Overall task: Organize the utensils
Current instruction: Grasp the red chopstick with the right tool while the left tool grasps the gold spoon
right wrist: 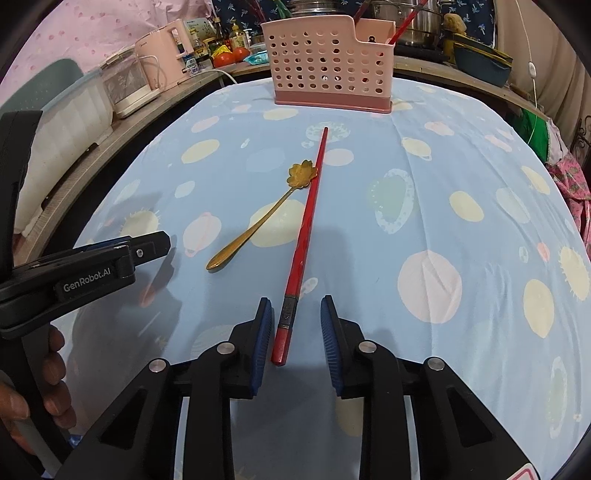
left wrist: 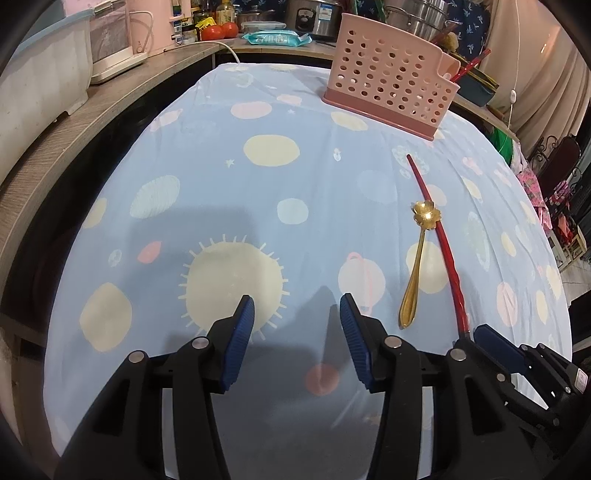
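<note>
A red chopstick [right wrist: 304,236] lies on the blue patterned tablecloth, its thick end between the open fingers of my right gripper [right wrist: 297,314], not gripped. It also shows in the left wrist view [left wrist: 441,240]. A gold flower-bowl spoon [right wrist: 266,218] lies just left of it, its bowl touching the chopstick; the left wrist view shows the spoon [left wrist: 415,266] too. My left gripper [left wrist: 297,306] is open and empty over the cloth, left of the spoon. A pink perforated utensil holder [right wrist: 328,62] stands at the far edge, another red chopstick [right wrist: 404,22] inside it.
The holder also shows in the left wrist view [left wrist: 388,74]. A wooden counter [left wrist: 110,96] along the left and back carries a pink kettle [right wrist: 166,55], tomatoes [left wrist: 218,31], pots and a wipes pack [left wrist: 275,37]. The left gripper body [right wrist: 85,273] sits at the left of the right wrist view.
</note>
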### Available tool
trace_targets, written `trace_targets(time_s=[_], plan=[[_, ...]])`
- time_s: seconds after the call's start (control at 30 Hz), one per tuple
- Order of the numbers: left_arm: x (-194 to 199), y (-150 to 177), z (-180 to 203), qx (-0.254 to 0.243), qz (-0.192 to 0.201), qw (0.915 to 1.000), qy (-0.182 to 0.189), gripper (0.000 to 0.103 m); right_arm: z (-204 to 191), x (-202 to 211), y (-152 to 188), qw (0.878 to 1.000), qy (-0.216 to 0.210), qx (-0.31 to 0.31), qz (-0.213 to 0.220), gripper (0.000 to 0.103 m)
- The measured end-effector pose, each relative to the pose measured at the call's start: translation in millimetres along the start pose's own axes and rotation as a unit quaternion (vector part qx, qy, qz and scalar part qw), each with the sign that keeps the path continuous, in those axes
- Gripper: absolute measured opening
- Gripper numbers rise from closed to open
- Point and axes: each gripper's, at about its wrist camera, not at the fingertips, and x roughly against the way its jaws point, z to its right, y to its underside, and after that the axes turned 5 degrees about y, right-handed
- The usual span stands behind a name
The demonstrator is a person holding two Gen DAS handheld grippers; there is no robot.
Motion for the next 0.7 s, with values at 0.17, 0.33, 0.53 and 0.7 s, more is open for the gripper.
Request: trace_targets(time_s=[0.17, 0.33, 0.53, 0.7], plan=[[-1, 0, 3, -0.004, -0.001, 1.0000, 0.000, 0.052, 1, -1, 0, 1.000, 0.011, 0.007, 0.004, 0.013], [-1, 1, 8, -0.010, -0.002, 0.9999, 0.008, 0.054, 9, -1, 0, 1.000, 0.012, -0.003, 0.006, 0.007], [4, 4, 22, -0.024, 0.000, 0.9994, 0.026, 0.059, 24, -1, 0, 0.999, 0.022, -0.024, 0.009, 0.007], [-1, 7, 36, -0.038, -0.008, 0.9982, 0.046, 0.059, 35, -1, 0, 0.999, 0.024, -0.039, 0.009, 0.007]])
